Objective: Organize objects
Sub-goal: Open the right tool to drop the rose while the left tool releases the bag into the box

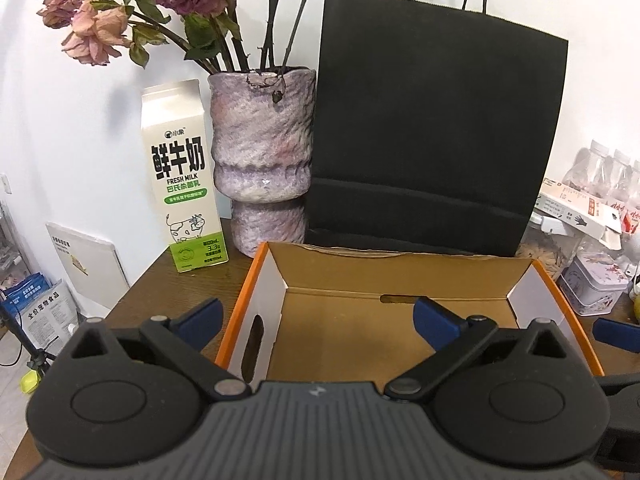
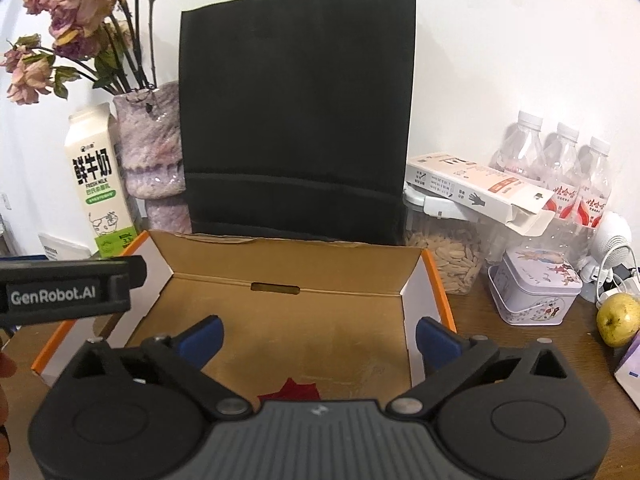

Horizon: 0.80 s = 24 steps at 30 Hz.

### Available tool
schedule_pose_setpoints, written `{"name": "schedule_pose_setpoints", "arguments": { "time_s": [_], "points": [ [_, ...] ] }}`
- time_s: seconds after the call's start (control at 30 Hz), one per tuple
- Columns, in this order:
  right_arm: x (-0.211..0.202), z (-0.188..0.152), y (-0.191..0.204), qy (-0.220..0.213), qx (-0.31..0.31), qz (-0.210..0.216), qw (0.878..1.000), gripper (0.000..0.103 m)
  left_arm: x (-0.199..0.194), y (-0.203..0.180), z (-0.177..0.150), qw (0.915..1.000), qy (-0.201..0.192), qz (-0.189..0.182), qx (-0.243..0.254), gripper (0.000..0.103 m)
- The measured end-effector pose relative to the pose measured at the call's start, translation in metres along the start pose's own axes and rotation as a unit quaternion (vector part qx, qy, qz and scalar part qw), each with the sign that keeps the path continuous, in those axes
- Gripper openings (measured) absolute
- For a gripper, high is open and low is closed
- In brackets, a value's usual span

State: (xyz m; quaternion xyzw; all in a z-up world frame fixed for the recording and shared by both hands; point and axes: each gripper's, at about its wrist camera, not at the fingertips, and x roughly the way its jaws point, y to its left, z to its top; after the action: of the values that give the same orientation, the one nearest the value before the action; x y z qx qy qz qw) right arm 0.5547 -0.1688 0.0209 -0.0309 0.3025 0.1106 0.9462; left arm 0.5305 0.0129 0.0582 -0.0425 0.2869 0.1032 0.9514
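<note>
Cardboard box (image 2: 280,320) just ahead of and below right gripper (image 2: 320,336), long axis crosswise; left gripper (image 1: 316,316) over its left part. Both jaws wide, empty.

The black bag (image 2: 296,120) hides most of the vase (image 2: 154,152) behind it

A dark brown wooden surface (image 2: 500,344) carries everything. At centre sits an open cardboard box with orange outer walls (image 2: 434,280). Behind it a tall black paper bag (image 2: 296,120) stands upright. Left of the bag are a mottled purple vase (image 1: 260,152) and, at its left, a white and green milk carton (image 1: 180,184). At right stand a clear jar of seeds (image 2: 452,256), a pale printed tin (image 2: 532,292), three clear plastic bottles (image 2: 560,168) and a yellow-green apple (image 2: 618,320).
</note>
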Motion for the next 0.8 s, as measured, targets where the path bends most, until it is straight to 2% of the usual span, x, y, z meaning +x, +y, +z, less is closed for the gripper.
{"name": "schedule_pose_setpoints", "arguments": {
  "time_s": [0.3,0.8],
  "points": [
    [-0.024,-0.005,-0.001,-0.007,0.003,-0.001,1.0,0.103,-0.026,0.004,-0.004,1.0,-0.007,-0.002,0.0,0.103],
    [-0.093,-0.026,0.006,-0.026,0.002,0.002,1.0,0.103,-0.09,0.016,-0.024,0.9996,-0.025,-0.008,0.01,0.103]
  ]
}}
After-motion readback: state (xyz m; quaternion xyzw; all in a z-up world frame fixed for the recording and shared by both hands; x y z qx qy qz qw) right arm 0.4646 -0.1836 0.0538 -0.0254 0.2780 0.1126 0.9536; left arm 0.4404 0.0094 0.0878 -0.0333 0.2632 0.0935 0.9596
